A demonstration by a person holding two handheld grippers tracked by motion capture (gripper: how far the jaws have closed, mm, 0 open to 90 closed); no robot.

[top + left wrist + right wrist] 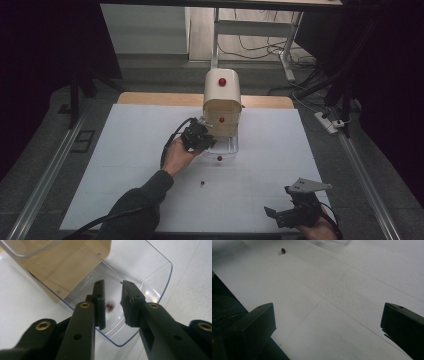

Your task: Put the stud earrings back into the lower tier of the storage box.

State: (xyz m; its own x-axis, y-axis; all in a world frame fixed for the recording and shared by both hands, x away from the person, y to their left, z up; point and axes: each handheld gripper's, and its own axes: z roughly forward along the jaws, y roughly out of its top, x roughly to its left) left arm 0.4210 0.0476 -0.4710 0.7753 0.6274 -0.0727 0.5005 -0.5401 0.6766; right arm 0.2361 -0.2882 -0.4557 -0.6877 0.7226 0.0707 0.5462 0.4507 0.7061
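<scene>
Two grippers in the high view: left gripper (204,138) at frame centre, held by a hand (176,155) on a dark sleeve (135,207), jaws a little apart over the clear tray (233,149) and clamped on nothing; right gripper (280,212) low at lower right, jaws spread wide, empty, above bare white table (125,165). One cream wooden box (222,102) at upper centre, with two red knobs, one on top (222,81), one on the front (221,120). One small red ball (219,158) in the tray; blurred between the jaws in the left gripper view (110,306). One tiny dark object (202,183) on the table below centre, at upper left of the right gripper view (283,250)
</scene>
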